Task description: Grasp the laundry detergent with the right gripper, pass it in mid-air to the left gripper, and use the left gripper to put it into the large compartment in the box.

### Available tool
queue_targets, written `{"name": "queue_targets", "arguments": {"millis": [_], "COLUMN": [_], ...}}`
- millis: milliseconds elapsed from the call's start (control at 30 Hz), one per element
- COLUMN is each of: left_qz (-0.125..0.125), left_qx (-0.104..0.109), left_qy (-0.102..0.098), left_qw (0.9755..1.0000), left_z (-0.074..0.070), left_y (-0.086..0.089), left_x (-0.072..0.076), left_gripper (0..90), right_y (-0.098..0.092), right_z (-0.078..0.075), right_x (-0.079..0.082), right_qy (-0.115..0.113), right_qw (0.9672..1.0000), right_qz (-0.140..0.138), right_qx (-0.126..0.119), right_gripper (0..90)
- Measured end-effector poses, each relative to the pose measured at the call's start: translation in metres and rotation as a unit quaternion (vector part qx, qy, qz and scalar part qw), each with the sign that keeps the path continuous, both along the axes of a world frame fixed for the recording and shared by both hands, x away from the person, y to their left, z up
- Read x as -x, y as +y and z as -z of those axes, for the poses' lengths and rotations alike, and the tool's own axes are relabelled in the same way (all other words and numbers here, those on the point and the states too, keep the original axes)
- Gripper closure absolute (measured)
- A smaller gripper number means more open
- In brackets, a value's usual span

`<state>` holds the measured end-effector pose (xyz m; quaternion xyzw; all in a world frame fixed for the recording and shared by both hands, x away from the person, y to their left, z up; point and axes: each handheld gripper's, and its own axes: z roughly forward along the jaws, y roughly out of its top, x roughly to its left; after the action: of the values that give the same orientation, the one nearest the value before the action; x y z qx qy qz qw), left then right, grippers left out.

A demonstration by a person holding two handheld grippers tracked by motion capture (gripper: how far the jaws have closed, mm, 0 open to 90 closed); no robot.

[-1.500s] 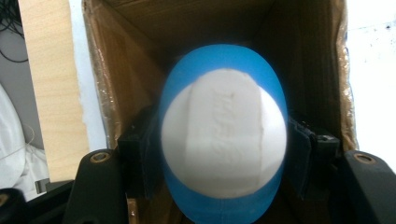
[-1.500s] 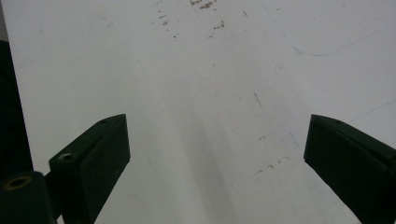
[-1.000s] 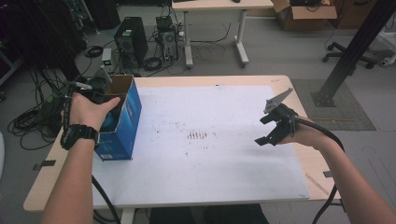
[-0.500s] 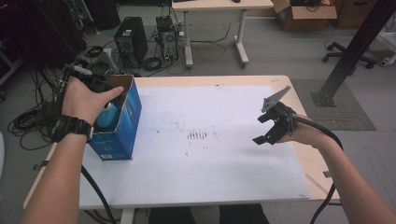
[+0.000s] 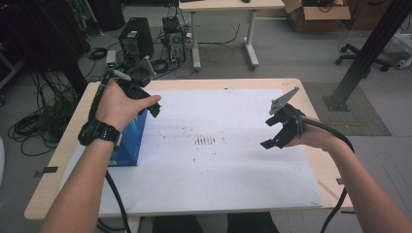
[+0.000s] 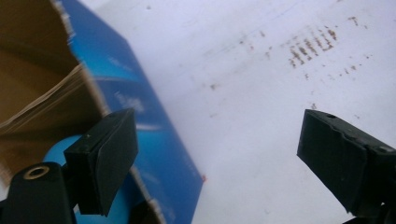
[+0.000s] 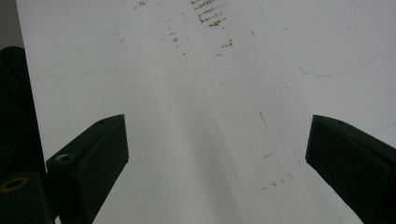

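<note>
A blue cardboard box (image 5: 127,141) stands open-topped at the left edge of the white sheet (image 5: 218,170). In the left gripper view its brown flap (image 6: 32,84) and blue wall (image 6: 154,140) show, with a light blue rounded thing (image 6: 58,151) inside. My left gripper (image 5: 148,104) hovers above the box's right rim; its jaws have just been opening and nothing is between them (image 6: 219,158). My right gripper (image 5: 274,131) hangs over the sheet's right part, open and empty (image 7: 217,163).
Brown smudge marks (image 5: 206,141) dot the middle of the sheet. The wooden table (image 5: 63,160) shows bare strips left and right. Behind it on the floor are a computer tower (image 5: 133,41), cables, another table (image 5: 223,7) and a black post (image 5: 369,48).
My left hand has lifted up out of the box and shifted right over its rim, and its jaws have spread apart. The right hand has stayed put.
</note>
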<state>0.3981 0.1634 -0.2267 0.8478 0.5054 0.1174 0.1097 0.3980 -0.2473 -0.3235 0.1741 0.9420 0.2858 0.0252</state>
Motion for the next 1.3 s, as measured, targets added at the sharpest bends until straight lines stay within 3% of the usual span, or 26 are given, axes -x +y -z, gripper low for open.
{"name": "queue_targets", "arguments": {"millis": [233,433,800,1300], "left_qz": [0.033,0.061,0.072,0.078], "left_qx": [0.003,0.020,0.028,0.025], "left_qy": [0.012,0.020,0.034,0.041], "left_qw": [0.9994,0.9978,0.9964,0.9958], "left_z": [0.015,0.031,0.047,0.050], "left_y": [-0.026,-0.045,-0.054,-0.057], "left_x": [-0.002,-0.002,-0.004,-0.003], "left_gripper": [9.3,5.2,4.7,4.6], "right_y": [-0.002,-0.002,-0.003,-0.003], "right_z": [-0.002,0.000,0.000,0.000], "right_x": [0.000,0.000,0.001,0.003], "right_qy": [0.002,0.006,0.008,0.009], "right_qw": [1.0000,0.9999,0.9999,0.9999], "right_qz": [0.003,0.003,-0.001,-0.003], "right_qx": [-0.005,-0.009,-0.010,-0.008], "right_gripper": [4.8,3.9,3.6,3.7]}}
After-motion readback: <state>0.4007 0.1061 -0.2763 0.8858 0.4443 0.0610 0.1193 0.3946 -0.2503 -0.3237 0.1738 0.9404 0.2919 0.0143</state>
